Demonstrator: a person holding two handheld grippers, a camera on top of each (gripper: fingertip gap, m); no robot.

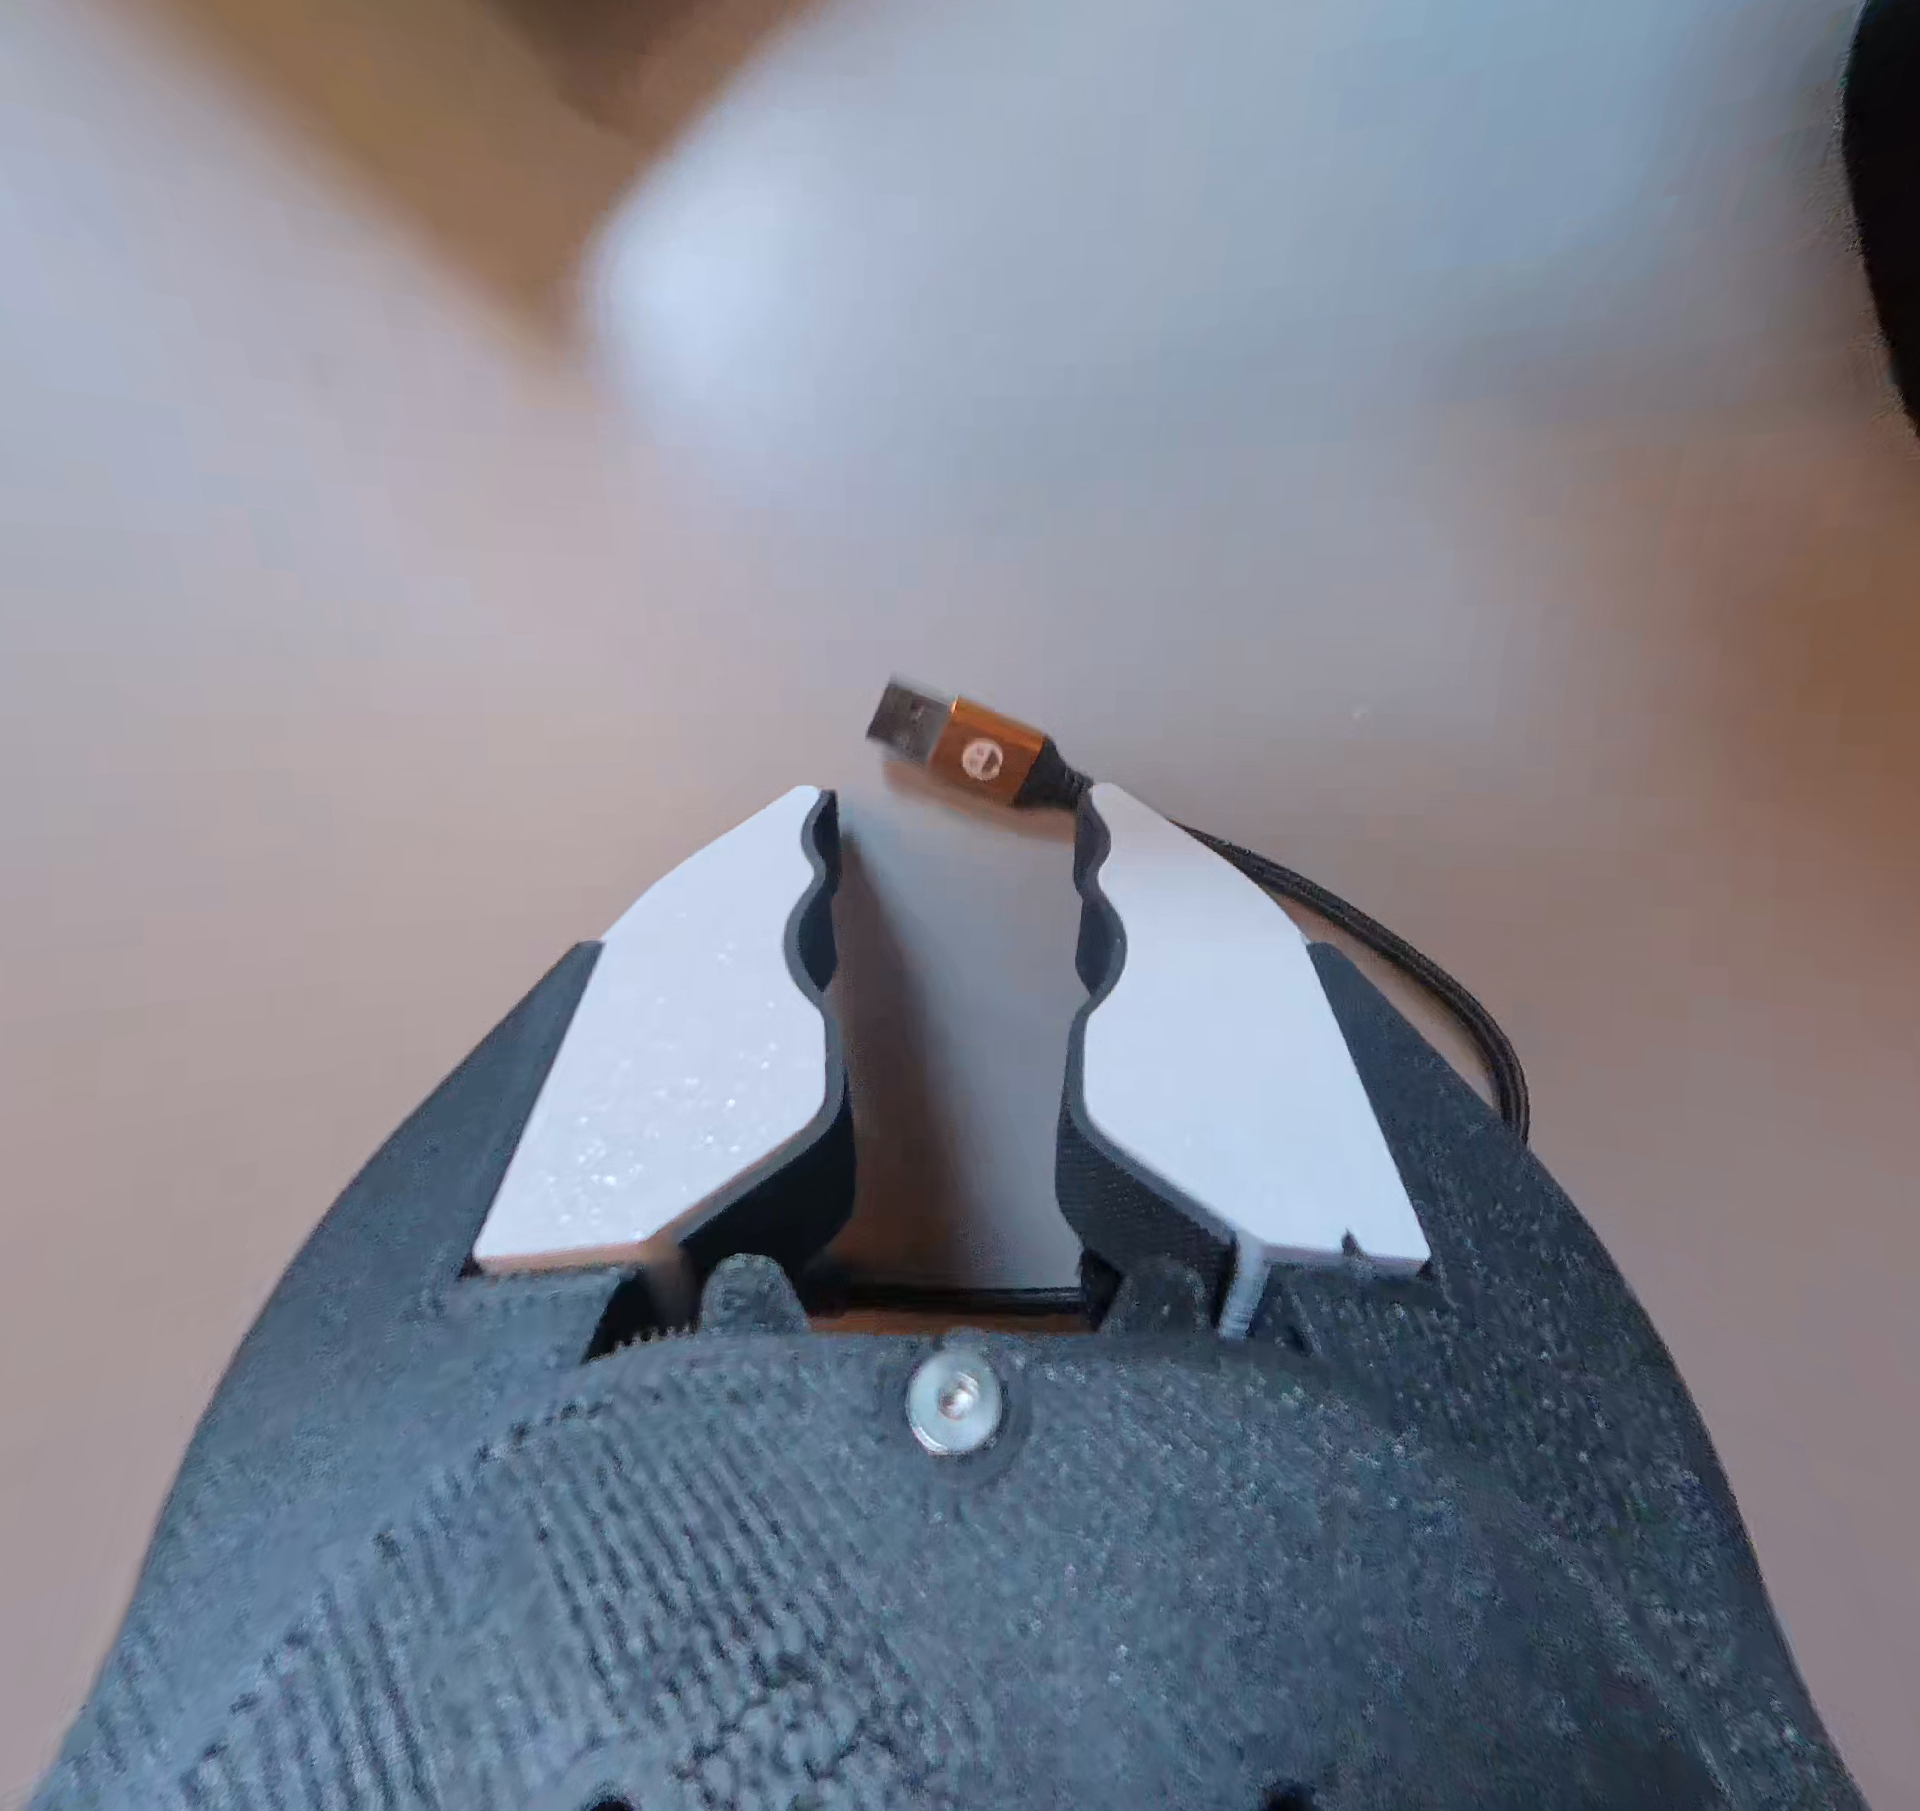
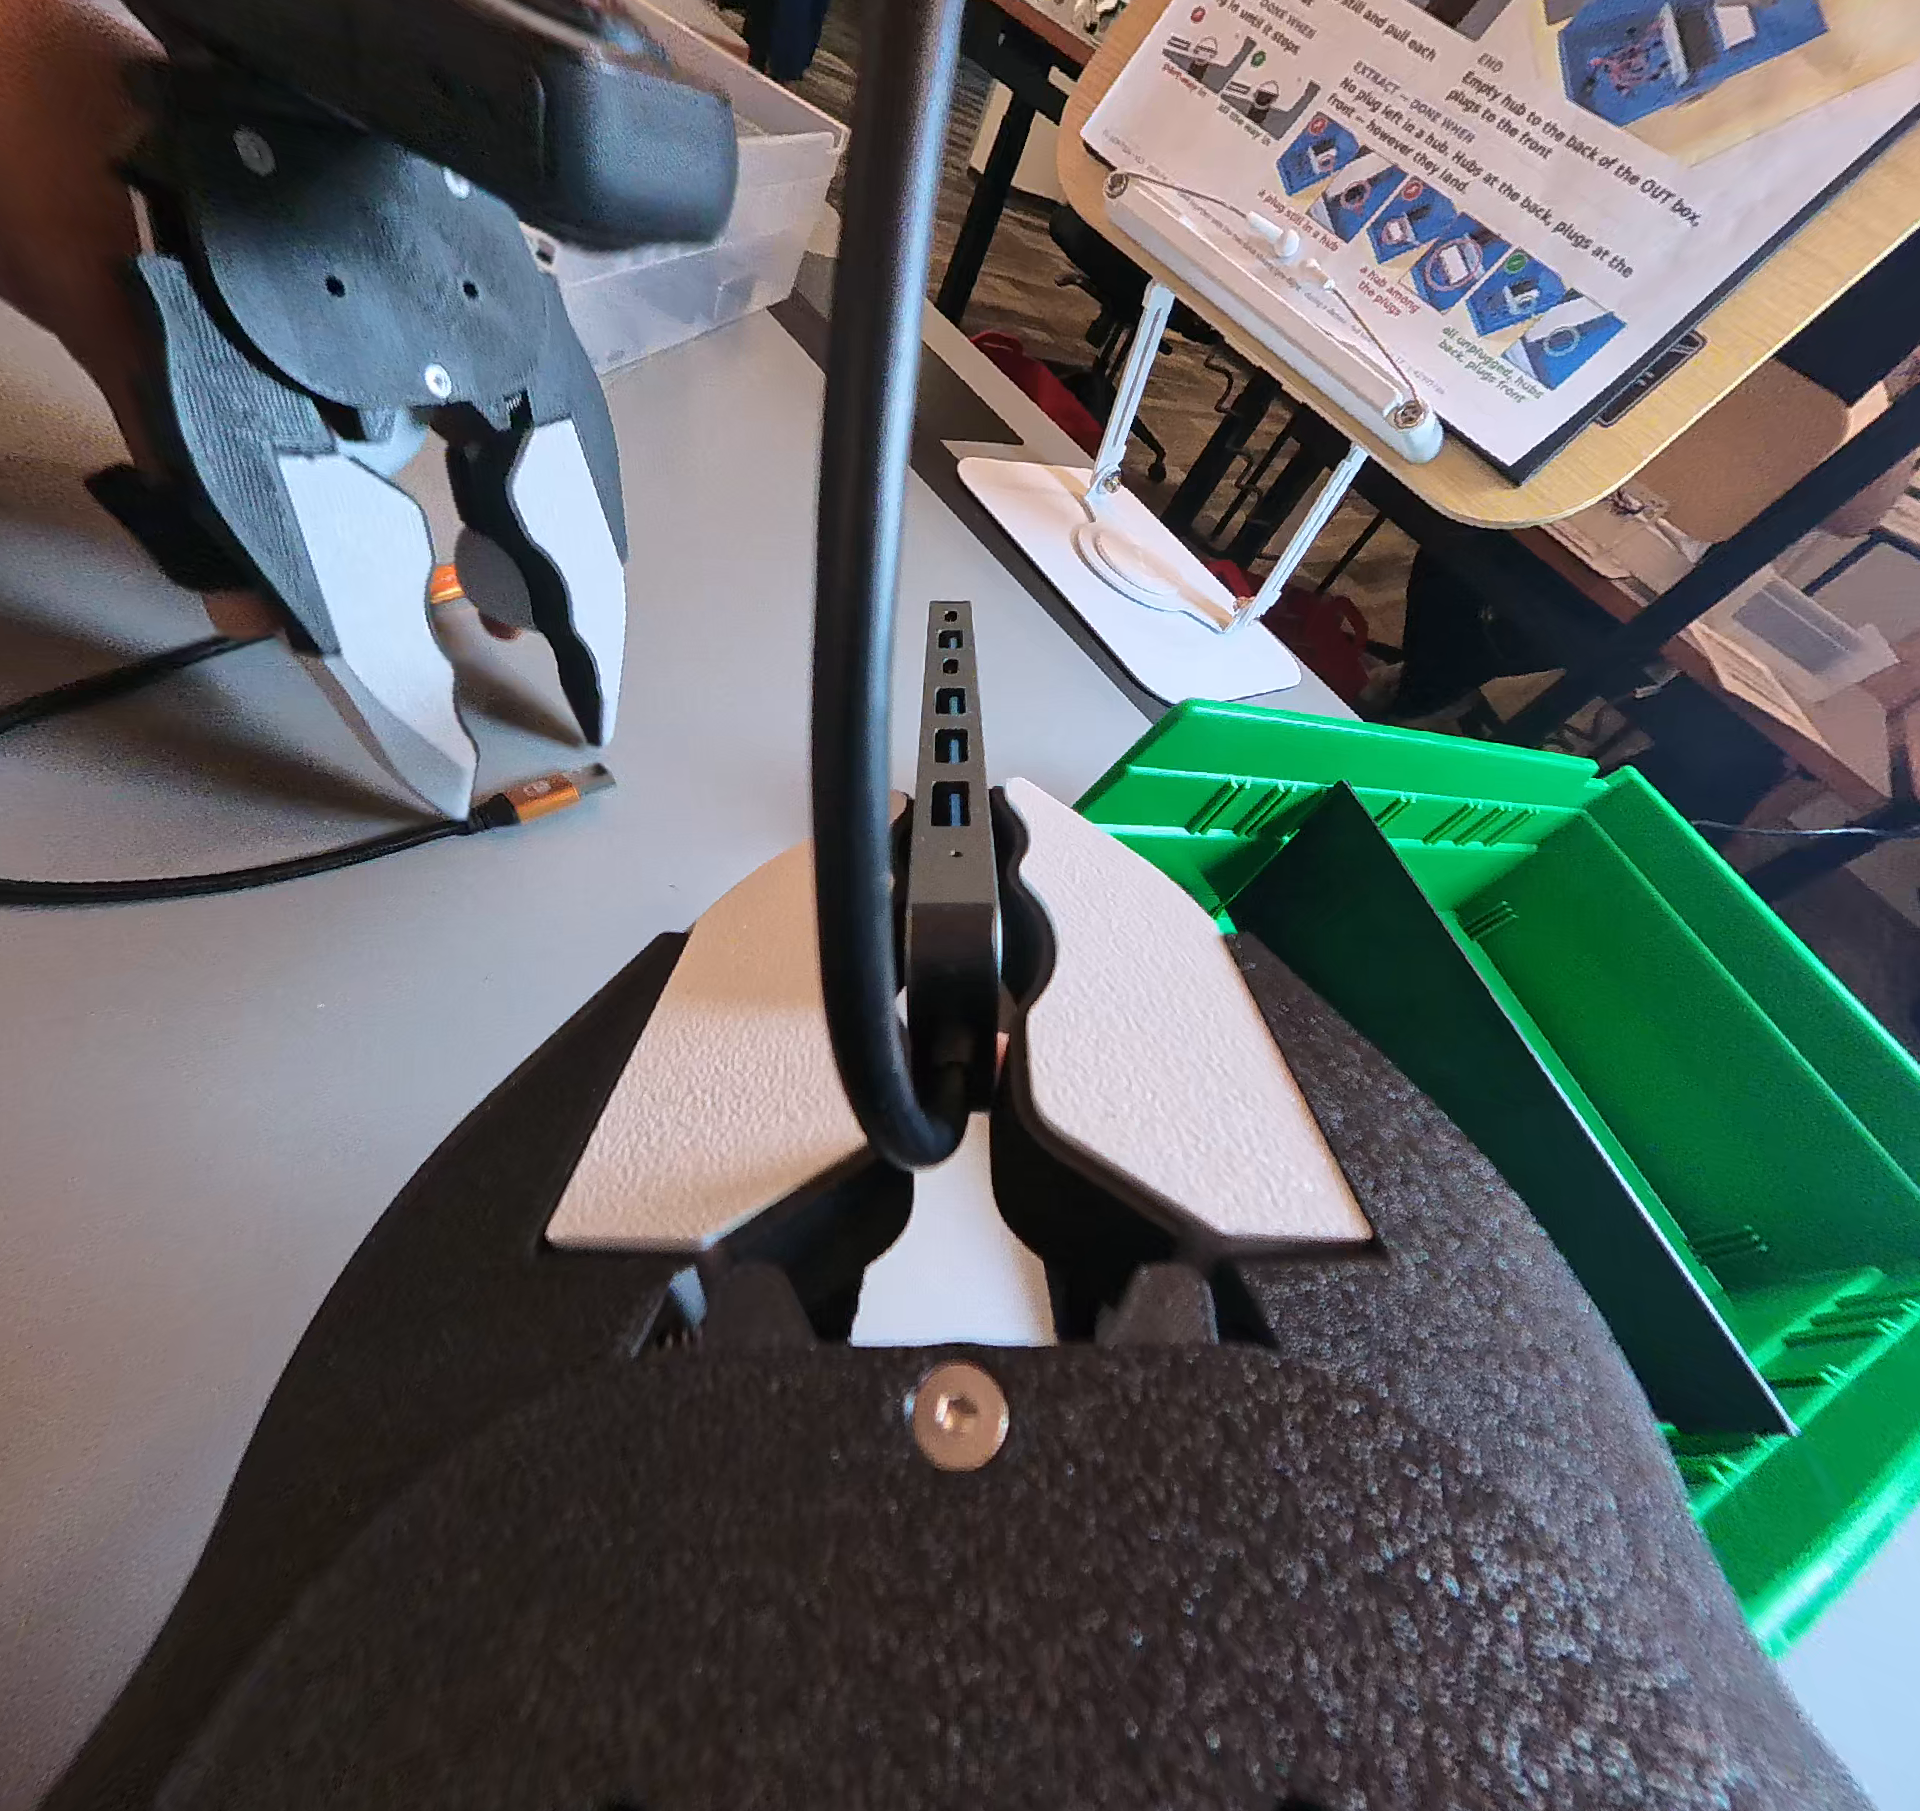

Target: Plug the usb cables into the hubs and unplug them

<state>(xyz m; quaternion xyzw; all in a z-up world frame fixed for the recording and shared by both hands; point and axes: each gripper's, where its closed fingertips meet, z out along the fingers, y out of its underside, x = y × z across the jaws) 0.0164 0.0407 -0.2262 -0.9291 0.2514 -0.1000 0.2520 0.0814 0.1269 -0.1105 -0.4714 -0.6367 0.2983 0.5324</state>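
Our right gripper (image 2: 951, 816) clamps a black hub (image 2: 951, 785); our left gripper (image 1: 956, 800) gapes above an orange-collared USB plug (image 1: 956, 743) on the counter (image 1: 416, 618).

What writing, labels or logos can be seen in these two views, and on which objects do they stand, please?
Instruction sheet on the tilted wooden board: printed headings and captions beside small pictures; I do not copy the wording.
Orange USB plug: one small round emblem, no legible letters.
Hub: no writing visible, only its ports.
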